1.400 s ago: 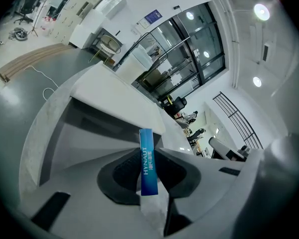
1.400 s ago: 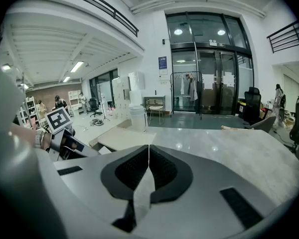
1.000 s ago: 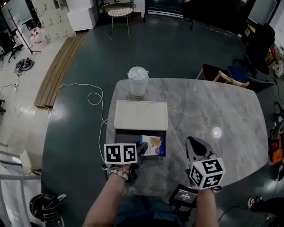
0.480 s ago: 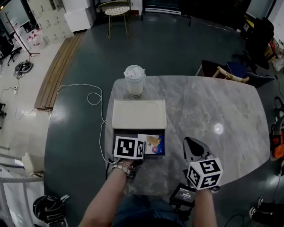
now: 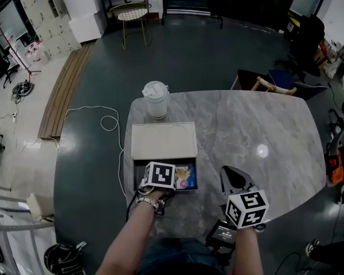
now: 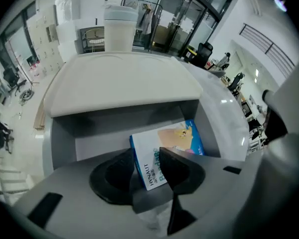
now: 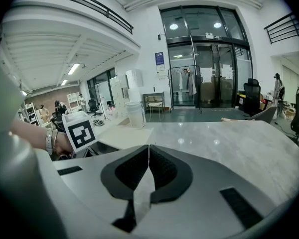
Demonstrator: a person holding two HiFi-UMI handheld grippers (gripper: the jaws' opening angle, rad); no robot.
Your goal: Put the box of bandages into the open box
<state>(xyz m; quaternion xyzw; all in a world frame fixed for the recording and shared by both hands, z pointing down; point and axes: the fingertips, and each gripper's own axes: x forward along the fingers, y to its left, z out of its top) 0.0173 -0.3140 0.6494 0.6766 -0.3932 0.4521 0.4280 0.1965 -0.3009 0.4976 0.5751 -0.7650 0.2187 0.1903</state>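
The blue and white box of bandages [image 6: 175, 137] lies inside the open grey box [image 6: 109, 141], under its raised cream lid [image 6: 124, 81]. My left gripper [image 6: 147, 159] reaches into the grey box from its near side. Its jaws are opening, and the near end of the bandage box still lies between them without being pinched. In the head view the left gripper [image 5: 160, 176] covers part of the bandage box [image 5: 187, 175], in front of the lid [image 5: 163, 140]. My right gripper [image 5: 230, 173] hovers shut and empty over the marble table [image 5: 264, 130], to the right of the grey box; its jaw tips [image 7: 149, 151] touch.
A white lidded cup [image 5: 155, 99] stands behind the cream lid at the table's far left. A black device [image 5: 222, 234] sits at the near table edge by my right arm. A chair [image 5: 264, 85] stands beyond the far edge, and a white cable [image 5: 106, 122] lies on the floor to the left.
My left gripper has moved forward and to the right, over the open grey box and onto the bandage box. The right gripper has hardly moved.
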